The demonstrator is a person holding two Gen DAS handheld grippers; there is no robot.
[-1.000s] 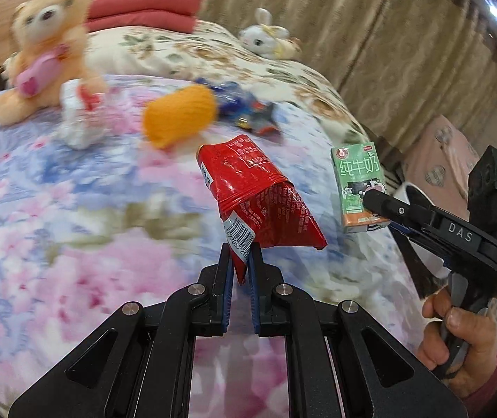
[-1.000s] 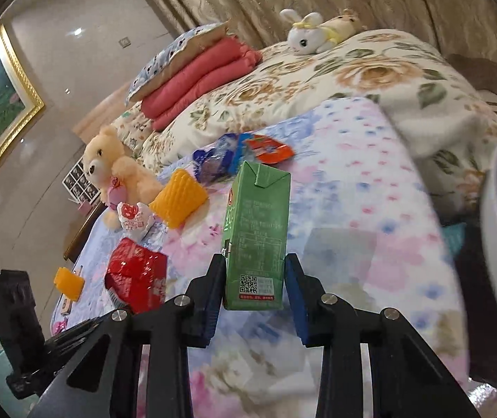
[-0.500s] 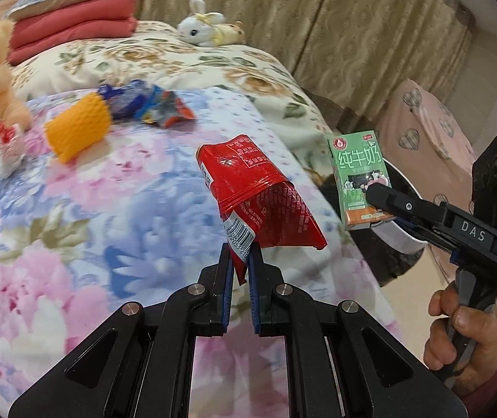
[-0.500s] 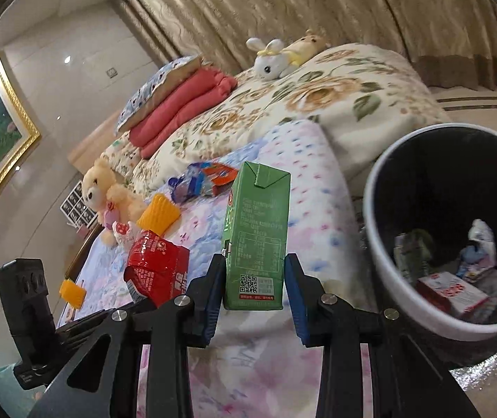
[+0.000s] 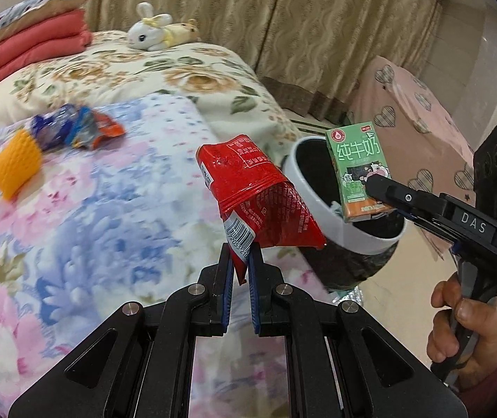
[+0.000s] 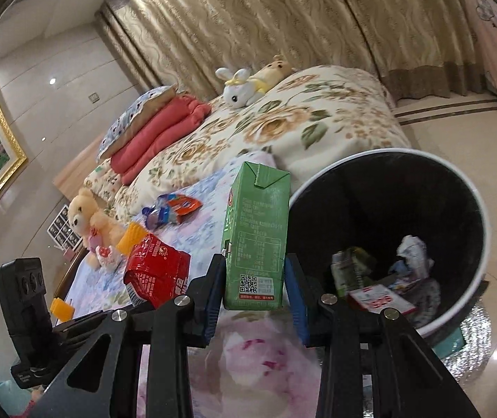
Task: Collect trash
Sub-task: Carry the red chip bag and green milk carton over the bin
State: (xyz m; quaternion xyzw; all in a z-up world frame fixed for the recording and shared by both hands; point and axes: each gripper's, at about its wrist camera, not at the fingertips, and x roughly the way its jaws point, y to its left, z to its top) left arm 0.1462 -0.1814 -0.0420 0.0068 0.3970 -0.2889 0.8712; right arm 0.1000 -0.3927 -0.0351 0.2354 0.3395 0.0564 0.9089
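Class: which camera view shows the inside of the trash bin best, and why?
The right wrist view: the trash bin opens toward it, showing litter inside. In the left wrist view the red wrapper and green milk carton hide most of it.

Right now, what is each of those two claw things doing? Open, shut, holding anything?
Left gripper: shut on the red snack bag.
Right gripper: shut on the green milk carton, beside the trash bin.

Bright indoor ceiling light, strong fisheye bending, dark corners, slight blur.
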